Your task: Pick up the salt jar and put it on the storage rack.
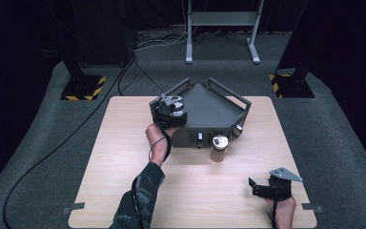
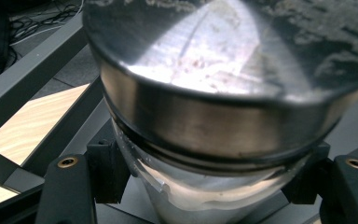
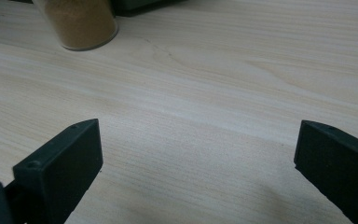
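Note:
A glass jar with a shiny metal lid (image 2: 214, 84) sits between the jaws of my left gripper (image 2: 207, 184), whose black pads press on its glass sides just under the lid. In the high view my left gripper (image 1: 170, 110) is over the left corner of a dark grey angular tray (image 1: 212, 106) with rail sides. A second jar (image 1: 218, 148) with a silver lid and brown powder stands on the table in front of the tray; its lower part (image 3: 79, 23) is at the top left of the right gripper view. My right gripper (image 1: 256, 187) rests open near the table's front right corner, with bare wood between its jaws (image 3: 196, 154).
The tray's front wall carries a round silver knob-like piece (image 1: 238, 130) and a small fitting (image 1: 199, 138). The light wooden table (image 1: 124, 157) has free room left and front. Black posts with yellow-striped bases (image 1: 82, 87) and a grey stand (image 1: 221, 19) stand beyond it.

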